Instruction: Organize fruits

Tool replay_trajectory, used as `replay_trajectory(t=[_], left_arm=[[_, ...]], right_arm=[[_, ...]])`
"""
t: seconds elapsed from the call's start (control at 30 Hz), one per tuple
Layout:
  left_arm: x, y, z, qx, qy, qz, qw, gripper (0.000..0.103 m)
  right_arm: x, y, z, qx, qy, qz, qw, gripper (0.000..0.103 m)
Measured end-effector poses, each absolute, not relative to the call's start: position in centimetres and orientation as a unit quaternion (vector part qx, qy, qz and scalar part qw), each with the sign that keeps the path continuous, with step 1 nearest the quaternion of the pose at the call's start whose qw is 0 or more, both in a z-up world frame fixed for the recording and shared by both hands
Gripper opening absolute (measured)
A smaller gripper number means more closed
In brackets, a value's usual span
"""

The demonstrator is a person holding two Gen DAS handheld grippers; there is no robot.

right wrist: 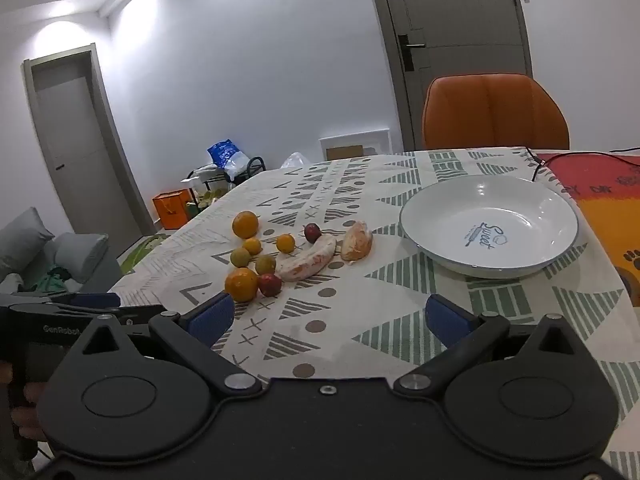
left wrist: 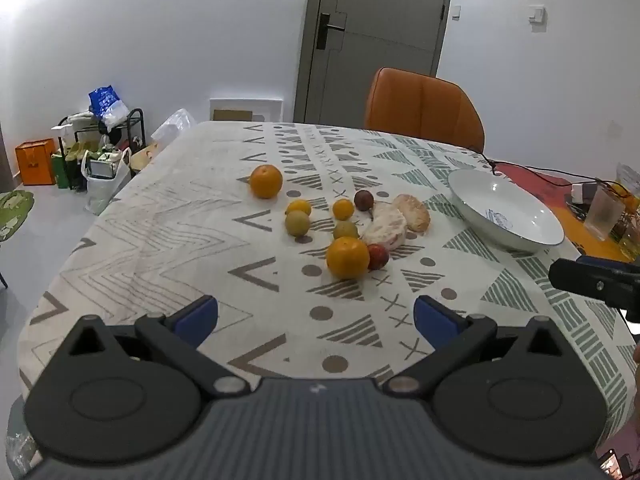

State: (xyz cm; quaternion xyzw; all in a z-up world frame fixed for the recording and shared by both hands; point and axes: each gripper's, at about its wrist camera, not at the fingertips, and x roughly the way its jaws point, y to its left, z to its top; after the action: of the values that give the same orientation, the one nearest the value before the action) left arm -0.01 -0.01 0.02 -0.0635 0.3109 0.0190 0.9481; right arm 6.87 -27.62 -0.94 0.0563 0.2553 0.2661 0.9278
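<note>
Several fruits lie loose on the patterned tablecloth (left wrist: pixel 168 216): a large orange (left wrist: pixel 347 257) nearest me, a red plum (left wrist: pixel 378 256) touching it, another orange (left wrist: pixel 266 181) farther back, small yellow and green citrus (left wrist: pixel 297 223), a dark plum (left wrist: pixel 363 200) and two peeled pomelo pieces (left wrist: pixel 386 229). A white bowl (left wrist: pixel 532 216) stands empty to their right. My left gripper (left wrist: pixel 316 320) hovers open short of the fruit, nothing between its fingers. In the right wrist view my right gripper (right wrist: pixel 330 318) is open too, with the bowl (right wrist: pixel 440 208) ahead right and the fruit cluster (right wrist: pixel 241 284) ahead left.
An orange chair (left wrist: pixel 424 106) stands at the table's far side before a grey door (left wrist: pixel 380 36). A black cable (left wrist: pixel 532 170), a glass (left wrist: pixel 604 212) and a red-orange mat (right wrist: pixel 600 192) sit right of the bowl. Bags and a rack (left wrist: pixel 100 148) crowd the floor at left.
</note>
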Motion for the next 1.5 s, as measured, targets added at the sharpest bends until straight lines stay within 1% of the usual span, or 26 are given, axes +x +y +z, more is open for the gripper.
replay_trajectory(t=[0.27,0.3,1.5], left_arm=[[-0.12,-0.02,-0.18,-0.065,0.304,0.023,0.950,0.103],[-0.06,-0.01,-0.13,-0.065,0.307,0.021,0.949,0.103],[-0.76,0.28,0.71,-0.070,0.296,0.017,0.953,0.103]], right_arm=[[7.49,-28.18,-1.31,0.076,0.262,0.277,0.921,0.103],[7.00,-27.63,-1.29,0.058,0.257,0.264,0.928,0.103],[6.99,-28.46,-0.71,0.072,0.254,0.245,0.933,0.103]])
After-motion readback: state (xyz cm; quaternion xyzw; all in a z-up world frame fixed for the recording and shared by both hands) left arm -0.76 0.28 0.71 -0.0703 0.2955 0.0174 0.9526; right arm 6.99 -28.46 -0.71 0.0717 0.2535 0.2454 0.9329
